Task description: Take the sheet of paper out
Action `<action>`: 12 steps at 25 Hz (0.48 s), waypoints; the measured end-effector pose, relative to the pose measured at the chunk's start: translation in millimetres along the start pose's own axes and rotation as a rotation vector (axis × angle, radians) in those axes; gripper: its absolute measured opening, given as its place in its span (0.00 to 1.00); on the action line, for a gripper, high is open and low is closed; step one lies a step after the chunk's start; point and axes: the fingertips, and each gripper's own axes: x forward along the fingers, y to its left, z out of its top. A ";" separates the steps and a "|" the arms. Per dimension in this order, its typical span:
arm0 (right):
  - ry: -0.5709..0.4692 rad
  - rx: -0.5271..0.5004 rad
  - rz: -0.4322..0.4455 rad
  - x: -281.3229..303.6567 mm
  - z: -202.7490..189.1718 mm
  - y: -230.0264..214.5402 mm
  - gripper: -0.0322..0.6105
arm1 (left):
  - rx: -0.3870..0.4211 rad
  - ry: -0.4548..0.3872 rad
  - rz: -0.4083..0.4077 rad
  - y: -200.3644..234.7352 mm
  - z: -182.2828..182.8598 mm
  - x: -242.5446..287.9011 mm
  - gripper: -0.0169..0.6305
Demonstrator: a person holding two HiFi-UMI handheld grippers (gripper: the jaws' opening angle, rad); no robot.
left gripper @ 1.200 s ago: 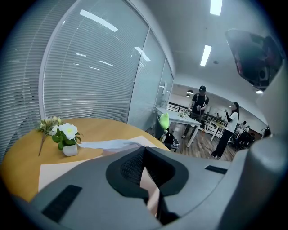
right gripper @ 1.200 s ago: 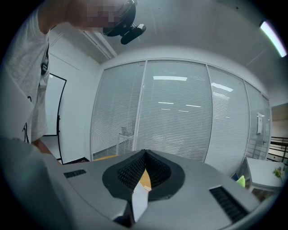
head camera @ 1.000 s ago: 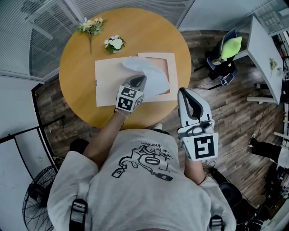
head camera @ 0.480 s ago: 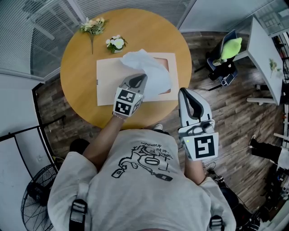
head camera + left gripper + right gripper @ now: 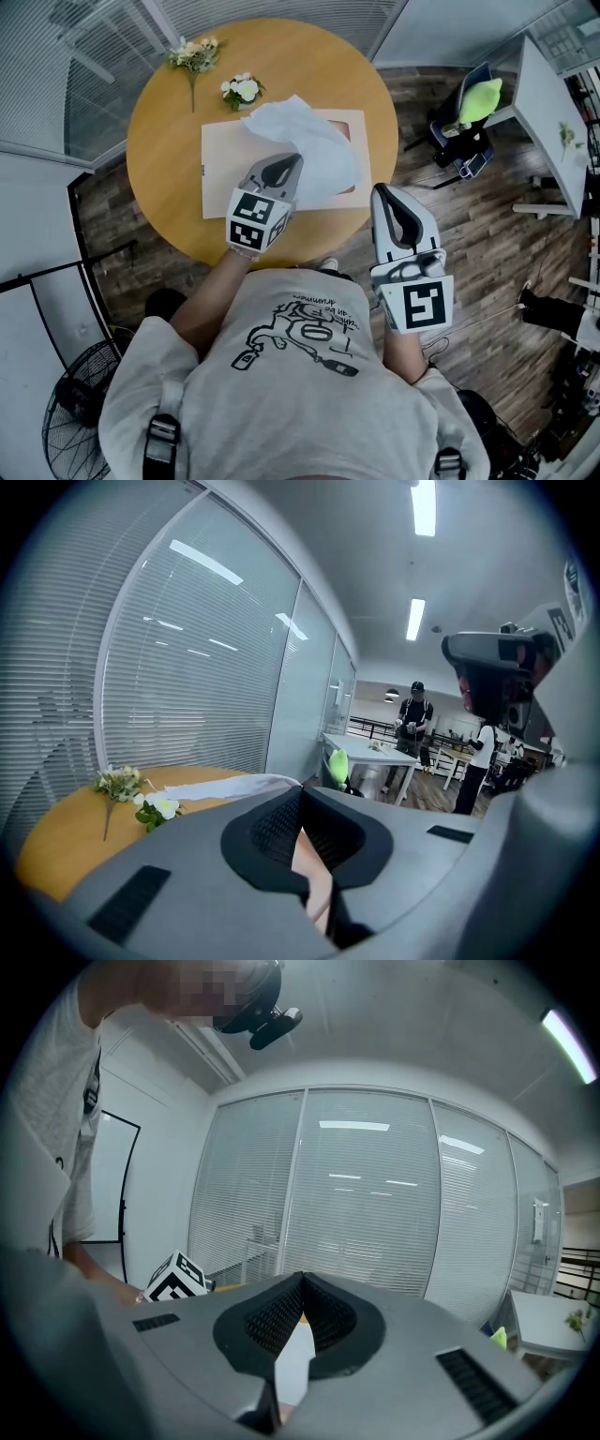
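My left gripper [image 5: 287,161] has its jaws clamped on an edge of the white sheet of paper [image 5: 317,148]. The sheet rises crumpled over a flat beige folder [image 5: 220,183] on the round wooden desk [image 5: 164,141]. My right gripper [image 5: 386,190] hangs beyond the desk's near edge, its jaws together and holding nothing. Two flower sprigs [image 5: 239,90] lie on the desk's far side.

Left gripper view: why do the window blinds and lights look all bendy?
Left gripper view: the wide lens bends the blinds and ceiling lights into curves and darkens the corners. Right gripper view: same bending on the glass wall. Head view: the table looks sharp.
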 end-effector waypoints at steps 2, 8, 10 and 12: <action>-0.001 0.004 -0.005 -0.7 1.7 -0.8 0.06 | 0.003 -0.008 0.002 -1.0 4.6 -5.9 0.06; -0.002 0.008 -0.005 1.6 5.7 -0.5 0.06 | 0.007 -0.044 0.019 -0.3 22.0 -22.8 0.06; -0.008 0.009 0.003 1.2 5.9 -0.2 0.06 | 0.013 -0.061 0.025 -1.9 29.7 -28.2 0.06; -0.009 0.004 0.005 -0.9 4.0 -1.0 0.06 | 0.023 -0.077 0.031 -4.3 36.8 -33.7 0.06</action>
